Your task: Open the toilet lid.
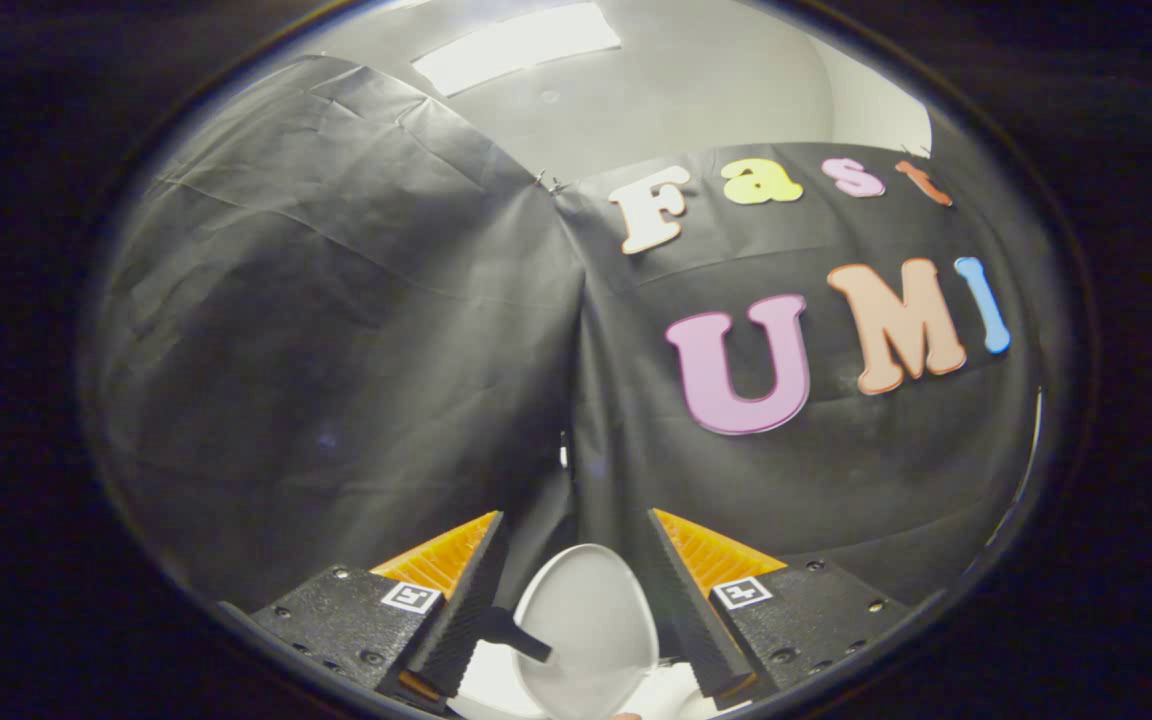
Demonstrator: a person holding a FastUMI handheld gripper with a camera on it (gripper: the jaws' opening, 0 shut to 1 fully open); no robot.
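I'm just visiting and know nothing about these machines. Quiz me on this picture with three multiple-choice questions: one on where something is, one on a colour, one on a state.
1. Where does the toilet lid show?
A. Between the two fingers of the gripper
B. Hung on the booth wall
C. Far off to one side of the fingers

2. What colour is the lid?
A. Blue
B. White
C. Green

3. How do the gripper's fingers stand?
A. Pressed together
C. Clamped on the lid
B. Apart, open

Answers:
1 A, the lid sits in the gap between the fingers.
2 B, its surface is plain white.
3 B, a wide gap parts them, and neither clearly presses on the lid.
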